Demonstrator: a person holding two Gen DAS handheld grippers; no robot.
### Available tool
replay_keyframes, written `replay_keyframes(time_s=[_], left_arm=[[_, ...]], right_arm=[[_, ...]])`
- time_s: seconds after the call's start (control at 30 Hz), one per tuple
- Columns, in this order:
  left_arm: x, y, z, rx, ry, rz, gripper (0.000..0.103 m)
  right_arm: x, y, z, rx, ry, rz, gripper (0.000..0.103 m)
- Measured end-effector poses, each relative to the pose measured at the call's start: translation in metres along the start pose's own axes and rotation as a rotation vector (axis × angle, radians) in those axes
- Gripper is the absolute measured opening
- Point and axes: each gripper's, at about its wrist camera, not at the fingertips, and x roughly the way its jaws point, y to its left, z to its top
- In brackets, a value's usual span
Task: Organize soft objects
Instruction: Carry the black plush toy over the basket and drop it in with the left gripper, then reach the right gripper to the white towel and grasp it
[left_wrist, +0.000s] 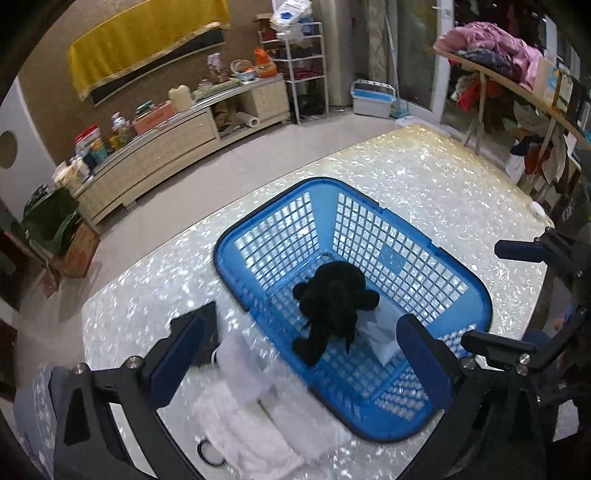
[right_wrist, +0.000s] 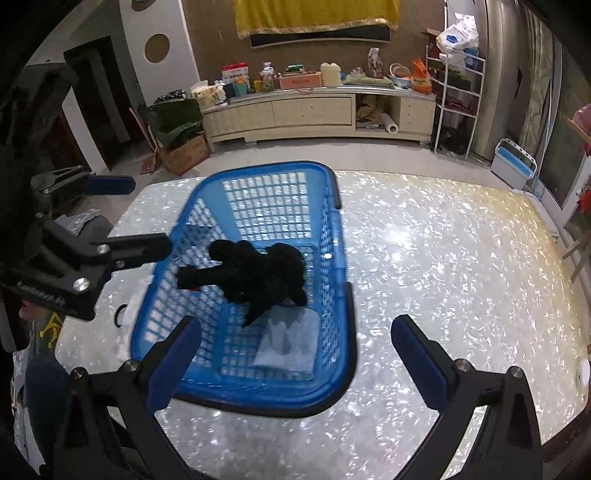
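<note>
Two grippers hang over our desk (right_wrist: 443, 258), both with jaws spread wide and nothing between them. The left gripper (left_wrist: 299, 354) sits above the near left rim of the blue basket (left_wrist: 476, 295), the right gripper (right_wrist: 295, 354) above its near right corner. To the right of the basket we see a broad bare stretch of desk running to its far and right edges, with only a small white round thing (right_wrist: 584, 373) at the right edge. The black plush toy (right_wrist: 258, 273) lies inside the basket, on its floor, partly over a pale folded item (right_wrist: 291, 347) whose kind we cannot make out. Left of the basket, white cloths (left_wrist: 236, 417) lie on the desk, blurred, with a dark ring (left_wrist: 210, 454) partly hidden under them. The desk top is glossy, pearly white. Beyond it stand a low cream cabinet (right_wrist: 314, 114) crowded with clutter, and a yellow cloth (right_wrist: 314, 14) on the wall.
</note>
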Motion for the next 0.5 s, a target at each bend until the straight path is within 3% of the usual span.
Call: replay_keyframes(time_s=[0.5], left_arm=[[-0.069,0.047,-0.09,-0.088,-0.016,0.067,0.103]], right_arm=[[-0.013,0.073,-0.003,-0.059,-0.004,0.073,0.103]])
